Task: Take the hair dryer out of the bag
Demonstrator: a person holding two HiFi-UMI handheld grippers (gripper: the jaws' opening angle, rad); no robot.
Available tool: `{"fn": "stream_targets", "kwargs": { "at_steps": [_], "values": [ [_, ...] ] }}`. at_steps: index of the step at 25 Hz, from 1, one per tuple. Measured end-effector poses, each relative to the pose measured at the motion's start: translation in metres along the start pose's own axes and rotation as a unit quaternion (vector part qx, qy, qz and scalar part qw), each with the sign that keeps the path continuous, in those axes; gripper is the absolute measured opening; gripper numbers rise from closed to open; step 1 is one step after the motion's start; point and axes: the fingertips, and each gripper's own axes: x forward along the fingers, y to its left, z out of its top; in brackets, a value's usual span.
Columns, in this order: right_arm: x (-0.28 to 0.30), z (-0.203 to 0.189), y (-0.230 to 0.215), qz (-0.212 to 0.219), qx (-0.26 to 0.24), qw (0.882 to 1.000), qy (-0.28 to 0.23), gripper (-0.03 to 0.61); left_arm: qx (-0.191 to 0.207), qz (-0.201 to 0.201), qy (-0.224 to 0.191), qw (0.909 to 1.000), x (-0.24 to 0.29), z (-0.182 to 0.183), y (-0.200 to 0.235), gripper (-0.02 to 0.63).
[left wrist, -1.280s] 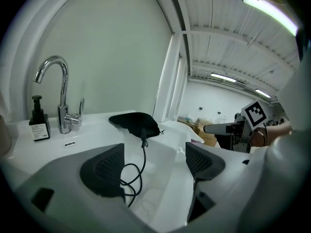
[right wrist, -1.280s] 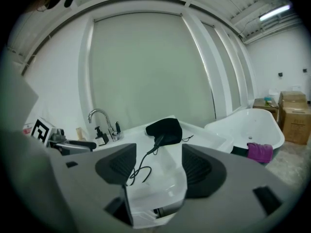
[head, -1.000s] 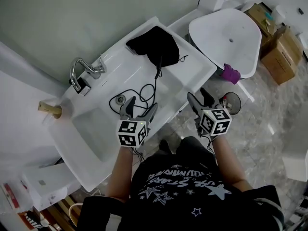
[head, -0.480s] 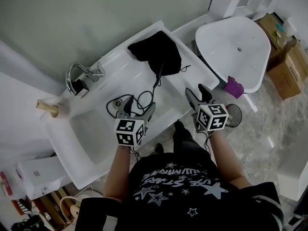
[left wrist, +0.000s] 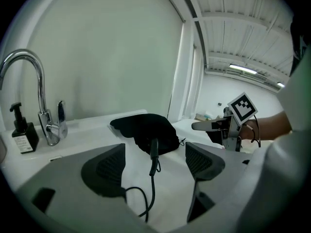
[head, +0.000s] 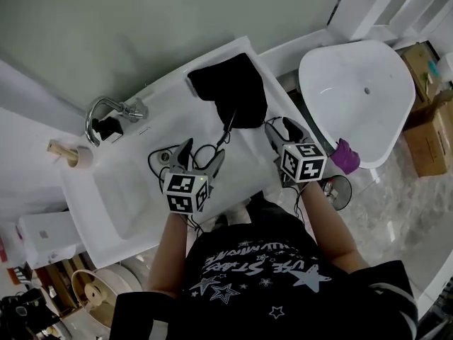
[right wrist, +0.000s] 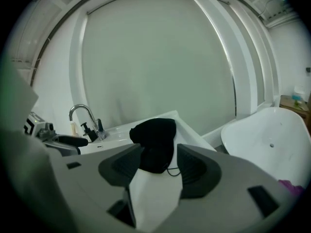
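A black bag (head: 230,87) lies on the white sink counter (head: 177,98), by the wall. A black cord (head: 228,122) comes out of its near end and loops over the counter toward the drain (head: 168,156). The hair dryer itself is hidden. My left gripper (head: 200,156) is open over the cord loops, a little short of the bag; in the left gripper view the cord (left wrist: 153,157) runs between the jaws, untouched, with the bag (left wrist: 146,130) beyond. My right gripper (head: 281,129) is open at the counter's right edge, its jaws closing on nothing, and the bag (right wrist: 155,142) shows just beyond them.
A chrome faucet (head: 106,112) and a dark soap bottle (head: 106,127) stand left of the bag, with the sink bowl (head: 120,197) below. A white freestanding basin (head: 361,98) stands at the right, a purple object (head: 347,154) beneath it, cardboard boxes (head: 432,140) farther right.
Both grippers have moved forward over the counter toward the black bag, the right one farther. The right jaws have narrowed a little.
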Motion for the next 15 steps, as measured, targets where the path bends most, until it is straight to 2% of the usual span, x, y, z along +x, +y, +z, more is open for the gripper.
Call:
{"fn": "stream_targets", "kwargs": {
  "at_steps": [7, 15],
  "values": [
    [0.052, -0.005, -0.015, 0.025, -0.020, 0.998, 0.052, 0.230, -0.013, 0.032, 0.004, 0.9994, 0.024, 0.007, 0.009, 0.396],
    [0.094, -0.018, -0.020, 0.049, -0.043, 0.993, 0.102, 0.222, -0.023, 0.048, 0.016, 0.9985, 0.047, 0.005, 0.012, 0.396]
  ]
}}
